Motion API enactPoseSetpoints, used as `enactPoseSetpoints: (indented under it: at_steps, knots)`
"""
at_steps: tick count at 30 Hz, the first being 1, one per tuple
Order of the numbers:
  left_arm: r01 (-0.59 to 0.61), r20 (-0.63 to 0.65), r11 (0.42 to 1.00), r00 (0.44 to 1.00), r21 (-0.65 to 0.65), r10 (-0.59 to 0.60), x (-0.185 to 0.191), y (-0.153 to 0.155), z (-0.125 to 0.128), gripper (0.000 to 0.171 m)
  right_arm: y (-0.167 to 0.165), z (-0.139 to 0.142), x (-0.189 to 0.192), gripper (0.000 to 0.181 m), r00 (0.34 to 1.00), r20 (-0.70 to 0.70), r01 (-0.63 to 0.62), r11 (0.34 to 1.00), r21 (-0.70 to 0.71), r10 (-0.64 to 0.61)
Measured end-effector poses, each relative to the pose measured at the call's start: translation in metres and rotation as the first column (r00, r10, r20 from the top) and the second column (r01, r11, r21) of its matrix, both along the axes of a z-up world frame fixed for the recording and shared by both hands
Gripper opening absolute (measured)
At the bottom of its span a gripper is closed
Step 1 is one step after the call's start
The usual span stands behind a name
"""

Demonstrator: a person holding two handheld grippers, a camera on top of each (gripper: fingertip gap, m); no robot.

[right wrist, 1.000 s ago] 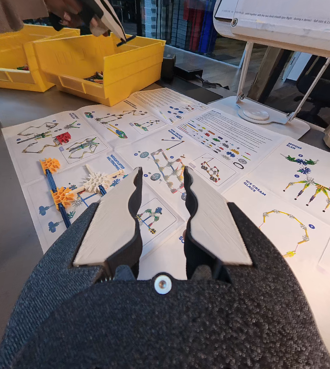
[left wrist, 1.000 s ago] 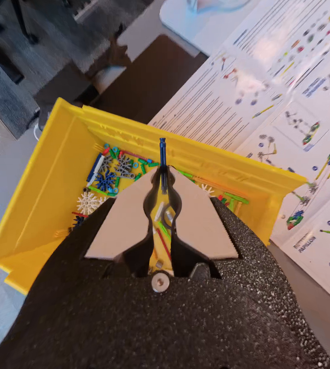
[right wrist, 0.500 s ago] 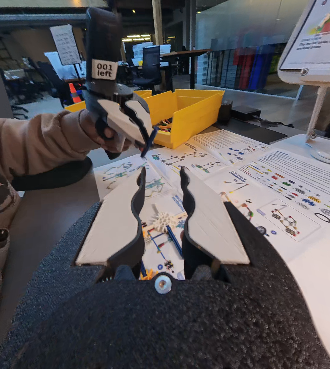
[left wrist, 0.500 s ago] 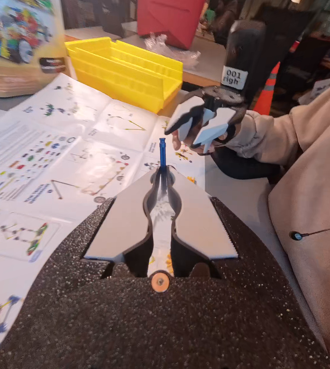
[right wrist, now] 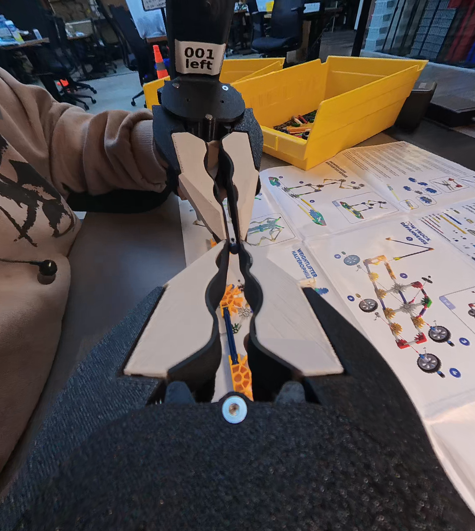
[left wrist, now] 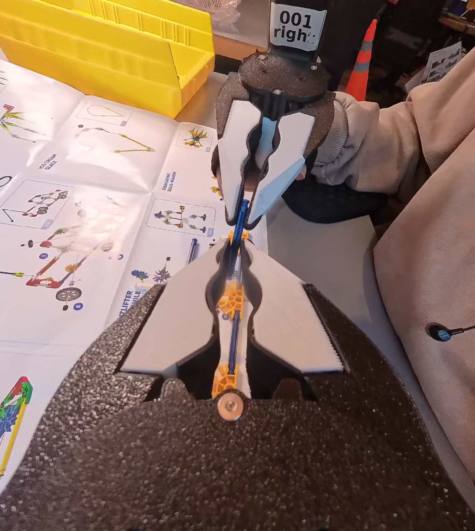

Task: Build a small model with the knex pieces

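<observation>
A grey table carries a large unfolded instruction sheet of printed model diagrams, with yellow bins along its far edge and office chairs and an orange cone behind. You hold both tools tip to tip over the sheet's near edge. Your left hand-held gripper has its fingers drawn nearly together, clamped on a blue rod that sticks out forward from its tips. Your right hand-held gripper points back at it, fingers likewise narrowed onto the rod's other end, so the rod bridges the two. Each tool is gripped from behind by a hand in a beige sleeve, wrists level and angled inward. Below the tips, lying on the sheet, is a second blue rod joined to orange connectors; it shows only through the gaps between the fingers. How much of the held rod lies inside either grip is hidden.
</observation>
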State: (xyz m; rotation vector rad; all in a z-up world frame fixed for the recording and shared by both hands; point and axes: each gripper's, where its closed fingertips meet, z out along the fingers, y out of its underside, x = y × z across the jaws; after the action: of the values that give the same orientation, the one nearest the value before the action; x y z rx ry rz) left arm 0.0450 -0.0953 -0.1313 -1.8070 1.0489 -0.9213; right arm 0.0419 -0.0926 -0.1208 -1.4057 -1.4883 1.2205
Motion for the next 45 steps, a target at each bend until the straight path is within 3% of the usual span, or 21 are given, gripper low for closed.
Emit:
enactPoseSetpoints:
  at_steps: [7, 10, 14, 19, 22, 25, 27, 31, 32, 33, 36, 40, 41, 44, 45]
  knots:
    - [0.049, -0.236, 0.997, 0.971, 0.054, -0.035, 0.006, 0.03, -0.03, 0.004, 0.03, -0.044, 0.014, 0.004, 0.965, 0.247, 0.048, 0.984, 0.174, -0.091]
    - [0.034, -0.233, 0.997, 0.972, 0.064, -0.018, 0.011, 0.044, -0.031, 0.005, 0.044, -0.046, 0.023, 0.004, 0.956, 0.252, 0.101, 0.977, 0.187, -0.147]
    - [-0.092, -0.218, 0.987, 0.969, 0.129, 0.119, -0.013, 0.063, -0.019, 0.016, 0.069, -0.052, 0.042, 0.005, 0.923, 0.277, 0.201, 0.947, 0.252, -0.269]
    - [-0.293, -0.21, 0.927, 0.916, 0.237, 0.343, -0.083, 0.078, 0.015, 0.018, 0.084, -0.086, 0.062, 0.005, 0.827, 0.458, 0.157, 0.915, 0.371, -0.327]
    - [-0.433, -0.256, 0.838, 0.814, 0.332, 0.522, -0.162, 0.082, 0.039, 0.019, 0.087, -0.085, 0.063, 0.018, 0.812, 0.461, 0.164, 0.898, 0.407, -0.357]
    - [-0.565, -0.378, 0.789, 0.694, 0.242, 0.613, -0.247, 0.06, 0.038, 0.031, 0.094, -0.081, 0.07, 0.024, 0.807, 0.446, 0.188, 0.884, 0.427, -0.387]
    - [-0.603, -0.51, 0.785, 0.635, 0.141, 0.58, -0.284, 0.036, 0.015, 0.042, 0.097, -0.072, 0.072, 0.025, 0.822, 0.41, 0.219, 0.884, 0.414, -0.396]
    - [-0.597, -0.746, 0.801, 0.518, 0.035, 0.419, -0.319, 0.009, -0.045, 0.042, 0.099, -0.054, 0.065, 0.025, 0.862, 0.325, 0.264, 0.892, 0.366, -0.389]
    - [-0.591, -0.786, 0.805, 0.469, 0.059, 0.402, -0.326, 0.009, -0.055, 0.042, 0.098, -0.053, 0.064, 0.025, 0.866, 0.315, 0.268, 0.892, 0.365, -0.388]
    - [-0.59, -0.813, 0.803, 0.425, 0.085, 0.397, -0.333, 0.011, -0.058, 0.027, 0.098, -0.052, 0.064, 0.025, 0.867, 0.309, 0.27, 0.889, 0.369, -0.392]
    - [-0.566, -0.826, 0.824, 0.45, 0.029, 0.338, -0.326, 0.007, -0.051, 0.025, 0.098, -0.049, 0.067, 0.025, 0.865, 0.297, 0.281, 0.88, 0.383, -0.405]
    - [-0.457, -0.772, 0.887, 0.588, -0.072, 0.24, -0.283, -0.012, -0.018, 0.022, 0.097, -0.041, 0.069, 0.025, 0.879, 0.251, 0.309, 0.885, 0.347, -0.405]
    - [-0.463, -0.776, 0.885, 0.578, -0.059, 0.25, -0.284, -0.01, -0.013, 0.022, 0.098, -0.04, 0.069, 0.025, 0.88, 0.246, 0.314, 0.887, 0.338, -0.406]
    - [-0.569, -0.844, 0.821, 0.421, 0.039, 0.332, -0.323, 0.01, -0.023, 0.024, 0.098, -0.039, 0.066, 0.025, 0.886, 0.236, 0.315, 0.892, 0.324, -0.398]
    - [-0.569, -0.857, 0.821, 0.402, 0.043, 0.323, -0.327, 0.01, -0.027, 0.024, 0.097, -0.038, 0.065, 0.025, 0.889, 0.233, 0.312, 0.894, 0.323, -0.394]
